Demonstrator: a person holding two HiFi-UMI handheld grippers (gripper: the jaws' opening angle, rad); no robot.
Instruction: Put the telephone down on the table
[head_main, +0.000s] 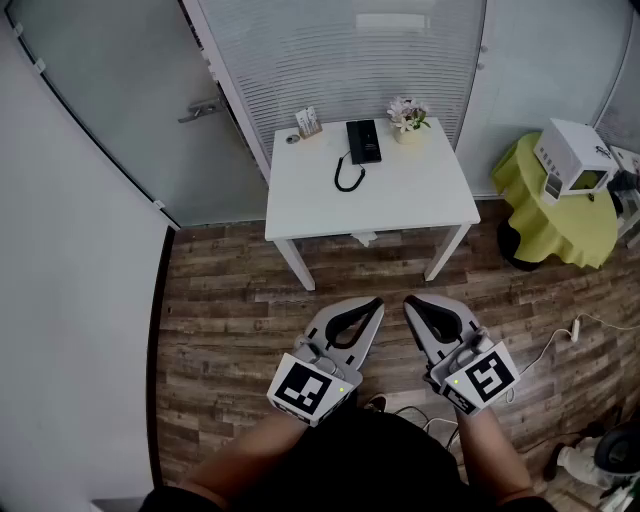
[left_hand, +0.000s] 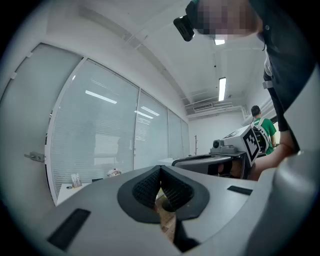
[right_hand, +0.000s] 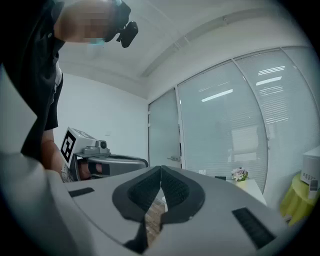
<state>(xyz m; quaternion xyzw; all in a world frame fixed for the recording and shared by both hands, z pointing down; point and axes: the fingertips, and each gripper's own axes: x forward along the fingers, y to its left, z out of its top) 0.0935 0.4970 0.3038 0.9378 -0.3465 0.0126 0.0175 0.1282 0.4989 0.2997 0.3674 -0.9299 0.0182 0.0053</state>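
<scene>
A black telephone (head_main: 363, 141) with a coiled cord (head_main: 347, 177) lies at the back of a white square table (head_main: 400, 205) across the room. My left gripper (head_main: 375, 302) and right gripper (head_main: 410, 300) hang side by side over the wood floor, well short of the table. Both are shut with nothing between their jaws. In the left gripper view the left gripper (left_hand: 160, 170) has its tips touching and the table (left_hand: 75, 192) shows at the far left. In the right gripper view the right gripper (right_hand: 160, 170) is closed too, with the table (right_hand: 252, 187) beyond.
A small flower pot (head_main: 407, 118), a card holder (head_main: 308, 123) and a small round item (head_main: 291, 139) share the table's back edge. A yellow-draped stand (head_main: 560, 205) with a white box (head_main: 573, 158) sits at right. Glass walls and a door (head_main: 120, 110) close the room. Cables (head_main: 560, 340) trail on the floor.
</scene>
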